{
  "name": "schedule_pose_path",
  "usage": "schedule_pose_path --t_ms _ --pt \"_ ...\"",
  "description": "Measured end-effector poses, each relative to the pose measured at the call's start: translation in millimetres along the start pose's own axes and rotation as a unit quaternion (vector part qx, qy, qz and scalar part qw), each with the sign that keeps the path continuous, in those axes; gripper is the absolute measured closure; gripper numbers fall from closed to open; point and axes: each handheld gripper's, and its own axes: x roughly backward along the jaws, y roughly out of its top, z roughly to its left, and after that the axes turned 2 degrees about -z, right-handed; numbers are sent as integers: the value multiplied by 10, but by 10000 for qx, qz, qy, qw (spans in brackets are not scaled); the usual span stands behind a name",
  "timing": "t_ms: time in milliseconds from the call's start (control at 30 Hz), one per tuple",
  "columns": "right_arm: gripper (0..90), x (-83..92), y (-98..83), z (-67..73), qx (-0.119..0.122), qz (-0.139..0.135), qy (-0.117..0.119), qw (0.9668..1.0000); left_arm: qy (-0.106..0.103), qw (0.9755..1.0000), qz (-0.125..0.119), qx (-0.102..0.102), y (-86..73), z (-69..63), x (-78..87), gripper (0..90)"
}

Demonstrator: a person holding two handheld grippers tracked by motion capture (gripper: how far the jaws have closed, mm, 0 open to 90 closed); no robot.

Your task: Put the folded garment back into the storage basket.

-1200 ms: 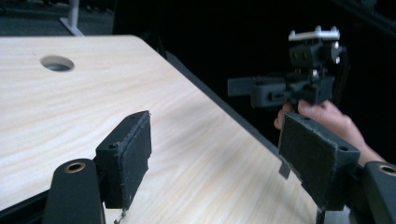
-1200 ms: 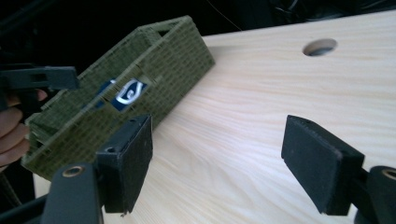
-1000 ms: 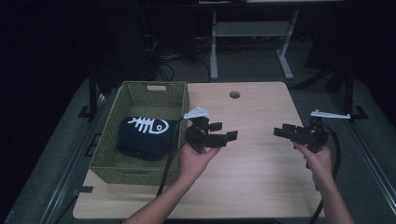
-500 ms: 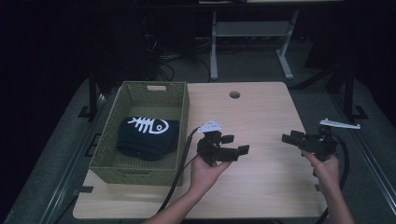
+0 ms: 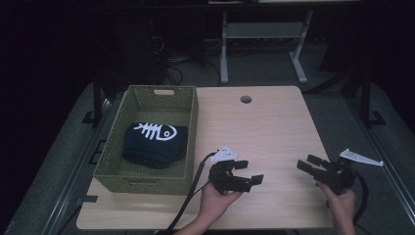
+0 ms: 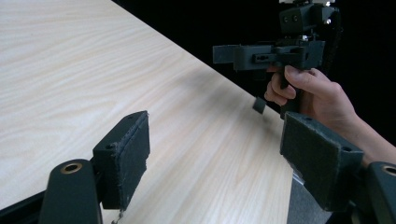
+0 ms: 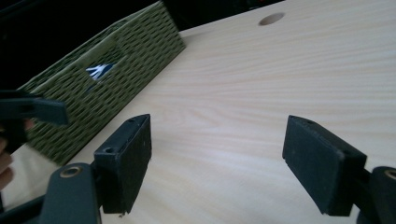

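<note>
Left gripper (image 5: pixel 247 172): held in the person's left hand (image 5: pixel 218 196) over the near middle of the tabletop, just right of the basket's near right corner. Its jaws point right and stand wide apart with nothing between them; in the left gripper view bare wood shows between the two black pads.
Right gripper (image 5: pixel 311 164): held in the person's right hand (image 5: pixel 340 200) at the near right edge of the tabletop, well apart from the left gripper. Its jaws point left, toward the other gripper, and stand wide with nothing between them; in the right gripper view bare wood shows between them.
Facing grippers: the two point roughly at each other across a stretch of bare wood. In the left gripper view the right gripper (image 6: pixel 243 53) shows at the far right, its hand wrapped round the handle.
Basket (image 5: pixel 193 122): a green woven rectangular basket on the left part of the tabletop, its long side running from near to far, with a slot handle in the far wall.
Folded cloth (image 5: pixel 156 142): dark fabric with a white fish-skeleton print, lying inside the basket toward its near half.
Tabletop (image 5: pixel 264 132): light wood, with a small round hole (image 5: pixel 245 99) near the far edge.
Cables: a black cable (image 5: pixel 191 193) trails from the left gripper toward the near edge.
Surroundings: dark floor and a pale metal stand (image 5: pixel 264 34) beyond the far edge.
</note>
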Motion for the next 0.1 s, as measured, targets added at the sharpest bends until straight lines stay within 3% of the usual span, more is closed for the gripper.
schedule_pose_path --t_ms 100 --pt "234 21 -16 41 222 -112 12 9997 29 9995 67 -312 -131 -55 99 233"
